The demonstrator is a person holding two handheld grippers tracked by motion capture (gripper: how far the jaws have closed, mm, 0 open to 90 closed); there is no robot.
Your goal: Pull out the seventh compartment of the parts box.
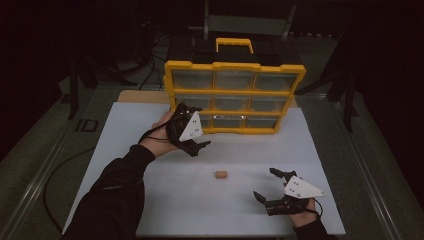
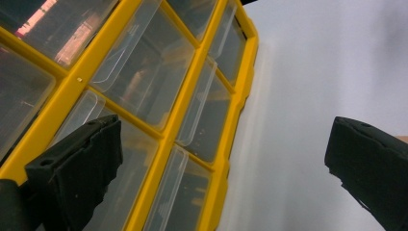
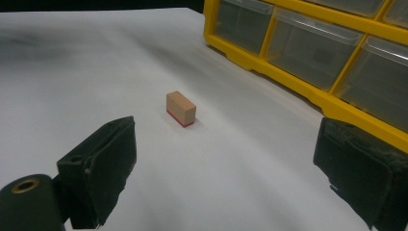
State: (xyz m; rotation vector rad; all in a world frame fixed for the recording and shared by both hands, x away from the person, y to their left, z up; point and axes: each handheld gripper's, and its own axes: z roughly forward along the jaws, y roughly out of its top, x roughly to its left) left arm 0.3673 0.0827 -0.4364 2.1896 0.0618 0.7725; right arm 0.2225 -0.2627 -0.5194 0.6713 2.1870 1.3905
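Observation:
A small wooden block with a red underside lies on the white board, in front of a yellow drawer organizer with clear drawers. My left gripper is open and hovers by the organizer's lower left corner, nothing between its jaws. In the left gripper view the left gripper faces the organizer's clear drawers from close up. My right gripper is open near the board's front right, to the right of the block. In the right gripper view the block lies ahead of the open right gripper, apart from it.
The white board covers a table with dark surroundings. The organizer has a yellow carry handle on top, and its drawers are shut. A cable trails off the board's left side.

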